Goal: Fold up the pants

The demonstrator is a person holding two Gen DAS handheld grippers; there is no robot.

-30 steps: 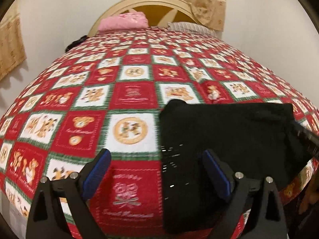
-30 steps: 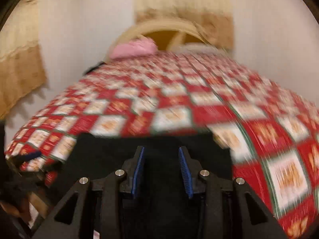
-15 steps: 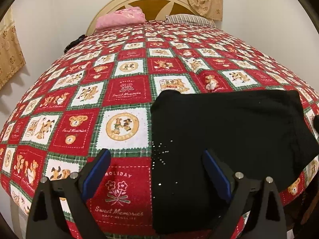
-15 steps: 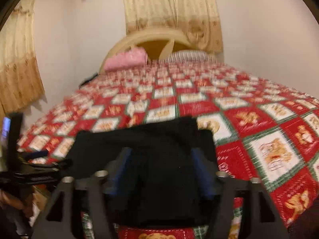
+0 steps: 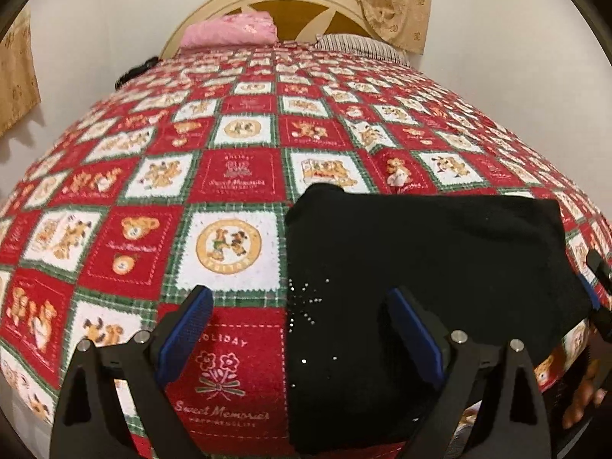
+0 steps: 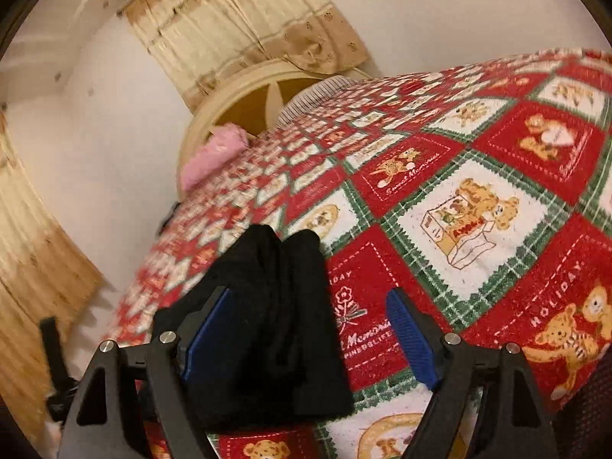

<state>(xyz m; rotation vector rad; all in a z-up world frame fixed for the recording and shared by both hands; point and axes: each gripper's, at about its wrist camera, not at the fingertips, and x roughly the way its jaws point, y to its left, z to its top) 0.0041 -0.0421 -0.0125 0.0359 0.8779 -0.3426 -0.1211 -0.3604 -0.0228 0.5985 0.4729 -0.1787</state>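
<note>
On the near edge of the bed, the black pants [image 5: 420,267] lie as a compact folded block on the red checked bedspread [image 5: 237,176], so the folding looks almost finished or fully finished. From the left, the left gripper [image 5: 302,336] hovers above the left border of the block with its jaws standing wide; the left blue pad is over the bare bedspread and the right one over the black cloth, and neither presses on anything. Small shiny dots mark the cloth just in front of this gripper. Moving to the right, the block reaches the bed's front edge, where a small part of the right gripper [image 5: 596,287] shows at the frame border. In the right wrist view the right gripper [image 6: 310,336] has just been opening its jaws; they now stand wide and tilted, with the end of the pants [image 6: 275,325] between them but free of the pads, so I judge the cloth is released. The layers at this end sit a little uneven, so the next move probably calls for checking the edges and pressing them flat, or else drawing both grippers away without catching the cloth. No container appears in either view; at the far head of the bed only a pink pillow [image 5: 229,30] and a striped one rest before the headboard [image 5: 302,4].
</note>
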